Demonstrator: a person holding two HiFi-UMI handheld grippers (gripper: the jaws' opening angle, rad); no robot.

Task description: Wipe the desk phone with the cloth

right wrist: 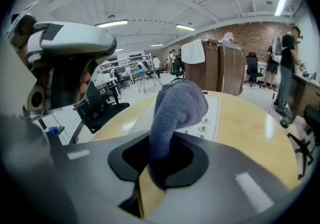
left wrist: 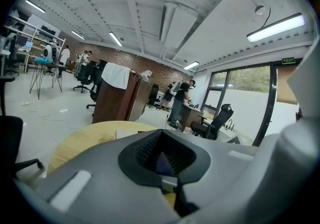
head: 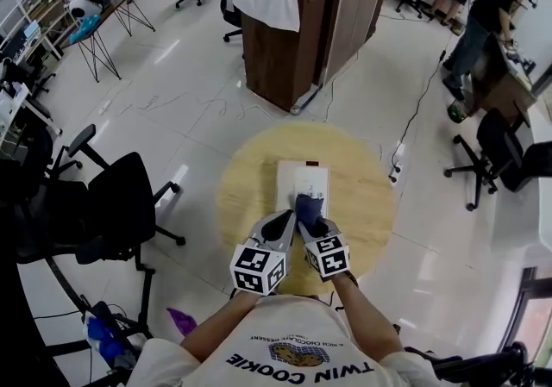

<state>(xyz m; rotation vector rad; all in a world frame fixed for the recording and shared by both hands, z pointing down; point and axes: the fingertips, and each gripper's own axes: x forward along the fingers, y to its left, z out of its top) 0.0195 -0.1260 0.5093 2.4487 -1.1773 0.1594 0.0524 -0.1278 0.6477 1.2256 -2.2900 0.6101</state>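
Head view: round wooden worktop at frame centre, desk phone lying flat on it. Right gripper jaws pinching bluish cloth, bunched over phone's lower edge by keypad. Left gripper just beside, jaws pressed together, nothing evidently held. Judgement: wiping barely begun, most of phone left.

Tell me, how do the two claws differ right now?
The right claw is clamped on the blue-grey cloth; the left claw is shut on nothing. The right claw reaches over the desk phone; the left claw sits beside it, angled inward. Both are grey, over the round table.
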